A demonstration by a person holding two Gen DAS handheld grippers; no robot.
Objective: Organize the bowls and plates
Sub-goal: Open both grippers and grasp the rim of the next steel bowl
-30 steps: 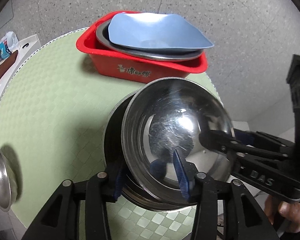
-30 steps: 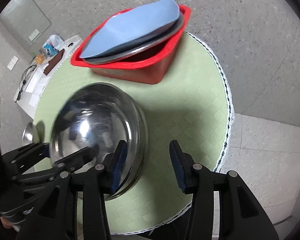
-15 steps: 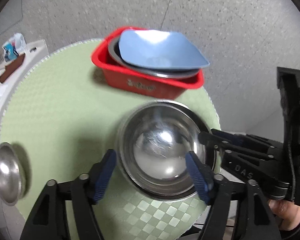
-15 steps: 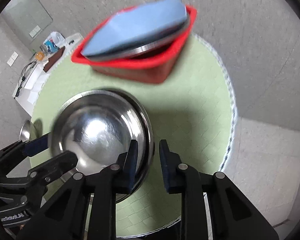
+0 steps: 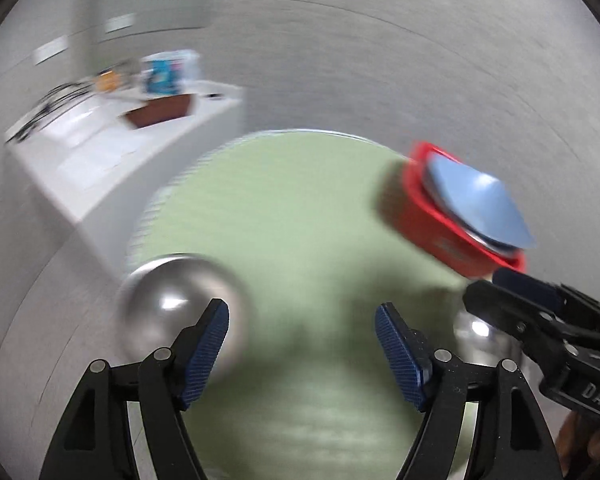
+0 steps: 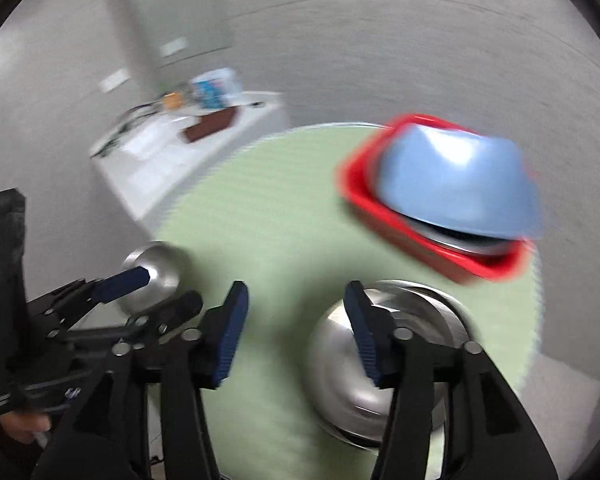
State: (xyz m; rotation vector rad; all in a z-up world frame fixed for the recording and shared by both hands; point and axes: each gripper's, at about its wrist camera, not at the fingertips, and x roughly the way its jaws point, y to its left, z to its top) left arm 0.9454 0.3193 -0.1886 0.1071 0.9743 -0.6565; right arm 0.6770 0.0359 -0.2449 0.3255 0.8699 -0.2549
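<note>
Both views are motion-blurred. My left gripper is open and empty above the round green table. A small steel bowl sits just beyond its left fingertip, near the table's left edge; it also shows in the right wrist view. My right gripper is open and empty. The stacked large steel bowls sit on the table behind its right finger. A red tub holds a blue plate over a steel plate at the far right.
A white side table with a brown tray, cables and a blue packet stands beyond the table's left edge. The right gripper reaches in at the right of the left wrist view. Grey speckled floor surrounds the table.
The left gripper let go of the large steel bowl, which now rests in the stack. Both grippers swung left toward the small bowl. The right gripper opened wider.
</note>
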